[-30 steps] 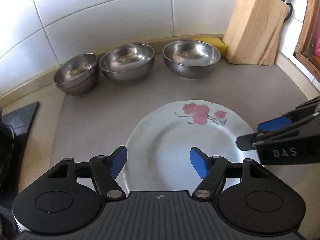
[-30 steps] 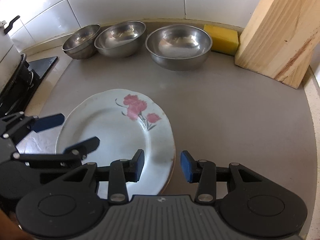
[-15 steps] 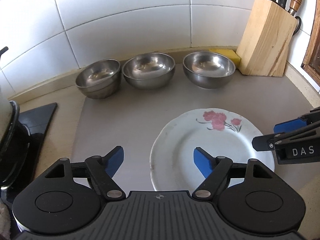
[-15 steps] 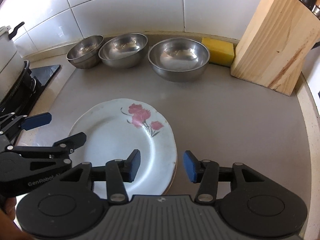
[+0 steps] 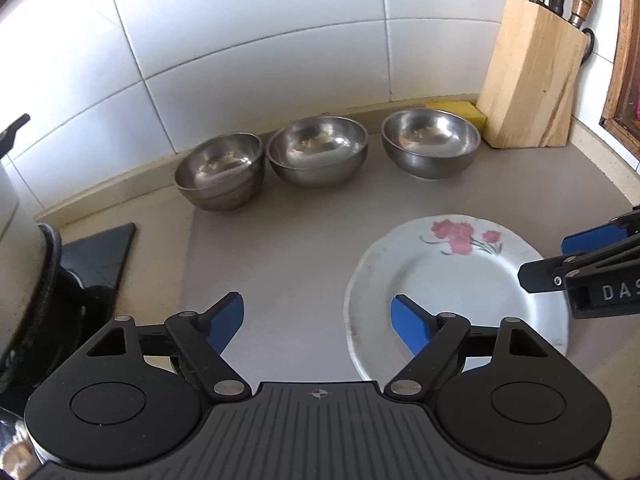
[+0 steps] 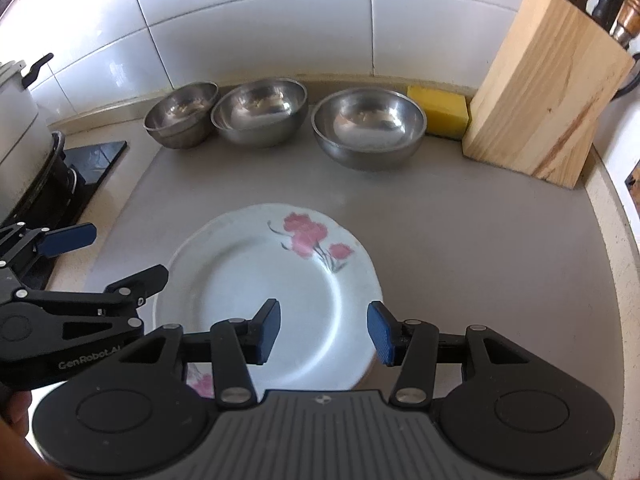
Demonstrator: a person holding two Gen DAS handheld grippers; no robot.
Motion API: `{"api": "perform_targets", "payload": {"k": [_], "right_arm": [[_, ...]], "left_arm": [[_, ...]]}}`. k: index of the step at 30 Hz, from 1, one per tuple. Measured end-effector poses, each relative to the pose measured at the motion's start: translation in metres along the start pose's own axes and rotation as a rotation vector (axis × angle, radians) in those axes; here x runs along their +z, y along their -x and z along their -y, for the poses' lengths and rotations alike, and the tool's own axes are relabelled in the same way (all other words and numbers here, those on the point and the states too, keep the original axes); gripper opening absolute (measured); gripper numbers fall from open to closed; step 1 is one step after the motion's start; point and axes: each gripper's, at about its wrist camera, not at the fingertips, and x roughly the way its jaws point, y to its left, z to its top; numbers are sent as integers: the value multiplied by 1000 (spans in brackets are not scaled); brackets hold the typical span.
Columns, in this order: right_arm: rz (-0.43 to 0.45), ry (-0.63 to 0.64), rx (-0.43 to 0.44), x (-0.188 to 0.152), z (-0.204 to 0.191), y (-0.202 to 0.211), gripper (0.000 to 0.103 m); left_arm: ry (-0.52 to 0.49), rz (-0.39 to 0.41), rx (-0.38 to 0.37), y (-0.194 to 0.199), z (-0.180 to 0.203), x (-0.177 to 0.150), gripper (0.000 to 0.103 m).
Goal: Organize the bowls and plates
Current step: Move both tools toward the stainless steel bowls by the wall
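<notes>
A: Where are the grippers, and what are they doing?

B: The left gripper [image 5: 316,318] hovers above the counter [image 5: 288,240] with its blue pads spread wide, holding nothing. Its right pad sits over the plate's left part; its left pad sits over bare counter. The right gripper [image 6: 323,328] is also spread and empty, hanging over the near right part of the plate [image 6: 256,284], one pad above the white middle and one at the rim.

A: Describe the plate.

B: It is white with a wavy rim and pink flowers painted on its far side. It lies flat on the grey counter, between the two grippers. A second flowered rim peeks out under its near edge in the right wrist view, so it seems to rest on another plate.

A: And the bowls?

B: Three steel bowls stand in a row along the tiled wall [image 6: 256,20], well apart from the plate. The left bowl [image 5: 220,170] looks like two nested together. The middle bowl [image 5: 318,150] stands just beside it, and the right bowl [image 5: 431,143] stands a little apart.

A: Anything else?

B: A yellow sponge [image 6: 443,110] lies behind the right bowl, beside a wooden knife block [image 6: 544,84] in the corner. At the far left a pot [image 6: 16,120] sits on a stove [image 6: 52,184].
</notes>
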Motion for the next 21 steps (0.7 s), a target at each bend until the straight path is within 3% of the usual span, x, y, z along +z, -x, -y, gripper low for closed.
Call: {"api": "perform_targets", "payload": {"k": [9, 21], "right_arm": [[60, 39, 6, 25, -32, 4, 35], [138, 67, 20, 109, -70, 9, 38]], "left_arm": [[-24, 34, 49, 1, -34, 17, 83], [13, 80, 155, -4, -88, 68, 86]]}}
